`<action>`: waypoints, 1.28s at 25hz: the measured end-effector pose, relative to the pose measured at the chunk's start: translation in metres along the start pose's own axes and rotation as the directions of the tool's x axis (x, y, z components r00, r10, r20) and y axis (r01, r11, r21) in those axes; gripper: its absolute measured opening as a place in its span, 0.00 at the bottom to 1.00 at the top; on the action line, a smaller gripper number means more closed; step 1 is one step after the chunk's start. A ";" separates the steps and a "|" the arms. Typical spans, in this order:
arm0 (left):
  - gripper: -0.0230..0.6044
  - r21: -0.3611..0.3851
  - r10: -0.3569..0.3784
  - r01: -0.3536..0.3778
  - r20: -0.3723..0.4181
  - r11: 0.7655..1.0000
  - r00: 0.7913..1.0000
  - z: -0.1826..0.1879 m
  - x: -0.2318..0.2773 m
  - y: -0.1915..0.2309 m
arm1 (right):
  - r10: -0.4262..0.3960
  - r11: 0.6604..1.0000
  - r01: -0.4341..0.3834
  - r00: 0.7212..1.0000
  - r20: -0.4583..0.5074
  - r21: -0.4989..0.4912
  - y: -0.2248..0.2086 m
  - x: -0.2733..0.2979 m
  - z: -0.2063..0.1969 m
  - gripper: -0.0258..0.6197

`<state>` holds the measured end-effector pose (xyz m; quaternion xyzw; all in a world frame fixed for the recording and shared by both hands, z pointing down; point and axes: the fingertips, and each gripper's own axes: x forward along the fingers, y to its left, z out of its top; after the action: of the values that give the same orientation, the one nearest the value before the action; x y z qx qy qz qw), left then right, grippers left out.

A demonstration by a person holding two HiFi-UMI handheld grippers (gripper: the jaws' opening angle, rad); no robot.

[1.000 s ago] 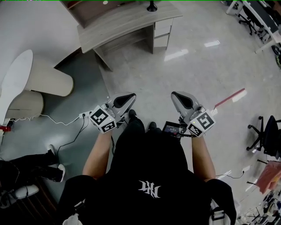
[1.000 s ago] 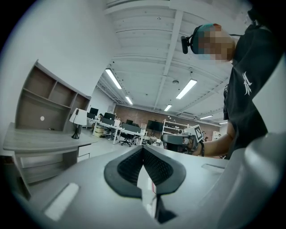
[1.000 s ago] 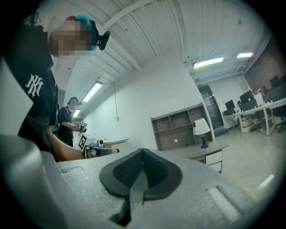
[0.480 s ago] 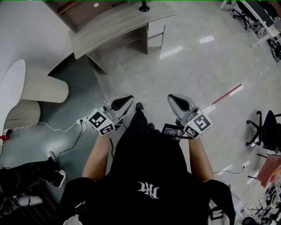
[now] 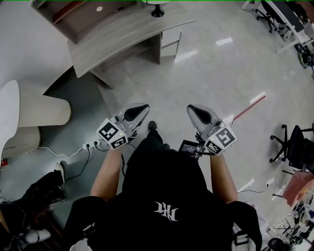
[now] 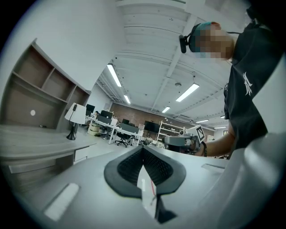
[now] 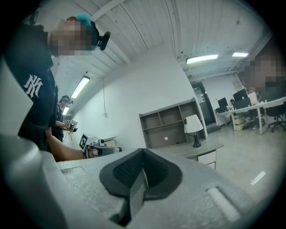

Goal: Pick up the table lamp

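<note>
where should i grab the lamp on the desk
Probably the thin dark stem of the lamp, between the white shade and the round base. It stands upright on the desk, so come level from the front; the shade looks too wide.

1. Table lamp (image 5: 157, 10): white tapered shade (image 7: 193, 123), thin dark stem, round dark base (image 6: 71, 137).
2. Pose: upright, shade square over the base.
3. Location: on the grey desk (image 5: 122, 34), toward its drawer end, in front of the open shelf unit (image 7: 167, 123).
4. Head view: lamp at top edge, shade mostly cut off.
</note>
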<state>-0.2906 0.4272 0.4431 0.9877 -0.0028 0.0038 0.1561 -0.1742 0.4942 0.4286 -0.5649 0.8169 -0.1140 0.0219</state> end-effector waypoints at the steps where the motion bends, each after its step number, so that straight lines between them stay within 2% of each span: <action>1: 0.04 0.003 -0.004 0.004 -0.001 1.000 1.000 0.006 0.004 0.010 | 0.000 1.000 0.000 1.000 -0.002 -0.006 -0.005 0.010 0.004 0.04; 9: 0.04 -0.009 -0.033 0.033 0.050 0.999 0.998 0.051 0.022 0.089 | -0.035 0.999 0.035 0.999 -0.010 -0.031 -0.048 0.074 0.040 0.04; 15: 0.04 -0.005 -0.095 0.095 0.032 0.995 0.995 0.058 0.037 0.121 | -0.085 0.996 0.085 0.996 -0.005 -0.036 -0.075 0.101 0.048 0.04; 22: 0.04 -0.012 -0.104 0.105 0.031 0.994 0.994 0.068 0.056 0.147 | -0.088 0.996 0.087 0.996 -0.006 -0.022 -0.099 0.119 0.055 0.04; 27: 0.04 0.005 -0.074 0.074 0.034 0.997 0.997 0.077 0.069 0.178 | -0.047 0.998 0.047 0.999 0.000 -0.029 -0.125 0.146 0.058 0.04; 32: 0.04 -0.018 0.014 -0.014 0.036 1.000 0.999 0.080 0.085 0.222 | 0.006 1.000 -0.006 1.000 0.009 -0.015 -0.164 0.174 0.062 0.04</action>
<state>-0.2060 0.1907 0.4364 0.9862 -0.0125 -0.0129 0.1648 -0.0758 0.2678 0.4193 -0.5630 0.8194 -0.1052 0.0218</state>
